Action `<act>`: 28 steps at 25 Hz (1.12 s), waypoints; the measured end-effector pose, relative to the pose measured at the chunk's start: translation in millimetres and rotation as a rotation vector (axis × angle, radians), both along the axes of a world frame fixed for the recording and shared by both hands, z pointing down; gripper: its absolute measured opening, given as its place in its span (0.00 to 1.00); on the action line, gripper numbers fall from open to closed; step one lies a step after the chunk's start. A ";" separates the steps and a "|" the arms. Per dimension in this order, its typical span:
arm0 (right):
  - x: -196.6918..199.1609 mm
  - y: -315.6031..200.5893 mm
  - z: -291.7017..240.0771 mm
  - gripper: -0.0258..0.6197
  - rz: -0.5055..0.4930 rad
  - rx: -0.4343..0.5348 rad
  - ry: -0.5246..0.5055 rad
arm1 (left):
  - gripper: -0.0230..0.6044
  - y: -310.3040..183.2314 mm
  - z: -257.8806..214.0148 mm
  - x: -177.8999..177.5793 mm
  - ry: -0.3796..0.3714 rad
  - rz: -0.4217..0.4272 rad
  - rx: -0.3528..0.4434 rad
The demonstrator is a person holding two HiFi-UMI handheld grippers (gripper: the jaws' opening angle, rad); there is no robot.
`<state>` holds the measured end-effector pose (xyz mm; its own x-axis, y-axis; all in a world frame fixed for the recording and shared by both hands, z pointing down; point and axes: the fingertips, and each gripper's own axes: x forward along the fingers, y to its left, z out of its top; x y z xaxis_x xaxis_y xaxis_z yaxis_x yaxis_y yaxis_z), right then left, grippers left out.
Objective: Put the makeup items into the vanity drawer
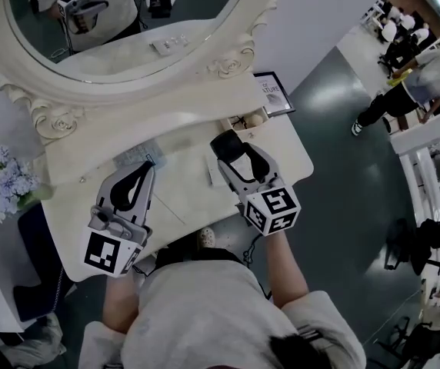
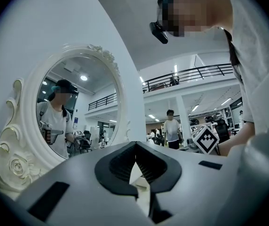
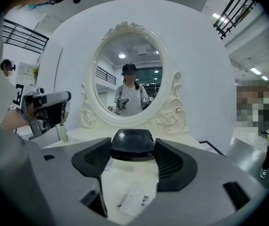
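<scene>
My right gripper (image 1: 230,151) is over the middle of the white vanity top (image 1: 281,154), shut on a black round-cornered compact (image 1: 225,139). In the right gripper view the compact (image 3: 132,144) is clamped between the two pads at the tips of the gripper (image 3: 132,150), facing the oval mirror (image 3: 130,76). To the left, my left gripper (image 1: 148,168) hovers over the vanity top with its tips together and nothing held; its own view shows the jaws of the gripper (image 2: 135,147) meeting. A bluish flat item (image 1: 134,157) lies just beyond it. No drawer shows.
A small tray of items (image 1: 247,119) and a framed card (image 1: 272,93) stand at the back right of the vanity. A white label card (image 3: 137,201) lies on the top. Pale blue flowers (image 1: 5,179) stand at the left end. People (image 1: 416,75) stand on the dark floor, right.
</scene>
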<state>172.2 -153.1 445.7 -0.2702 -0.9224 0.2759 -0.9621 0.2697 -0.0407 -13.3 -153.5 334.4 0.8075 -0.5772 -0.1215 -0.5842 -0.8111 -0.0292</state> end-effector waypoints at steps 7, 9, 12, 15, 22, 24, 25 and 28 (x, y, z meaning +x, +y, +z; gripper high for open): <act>47.4 -16.0 7.3 0.51 0.066 -0.022 0.016 | 0.06 -0.4 1.3 5.0 -0.011 -0.028 0.003; 58.3 -20.8 10.2 0.51 0.080 -0.034 0.018 | 0.06 -0.5 0.9 6.5 -0.014 -0.034 0.004; 72.5 -27.5 16.5 0.51 0.098 -0.060 0.020 | 0.06 -0.9 0.6 7.3 -0.019 -0.046 0.004; 84.5 -34.1 25.6 0.51 0.109 -0.095 0.028 | 0.06 -1.3 0.3 7.1 -0.022 -0.058 0.004; 101.7 -47.2 56.8 0.51 0.129 -0.204 0.051 | 0.06 0.6 1.0 3.8 -0.033 -0.085 0.004; 103.6 -49.7 65.4 0.51 0.131 -0.236 0.060 | 0.06 0.6 0.9 1.2 -0.035 -0.096 0.004; 104.4 -50.6 69.2 0.51 0.132 -0.251 0.062 | 0.06 0.6 1.0 -0.2 -0.036 -0.101 0.003; 106.9 -53.1 79.3 0.51 0.137 -0.294 0.062 | 0.06 0.9 1.5 -4.6 -0.038 -0.117 0.001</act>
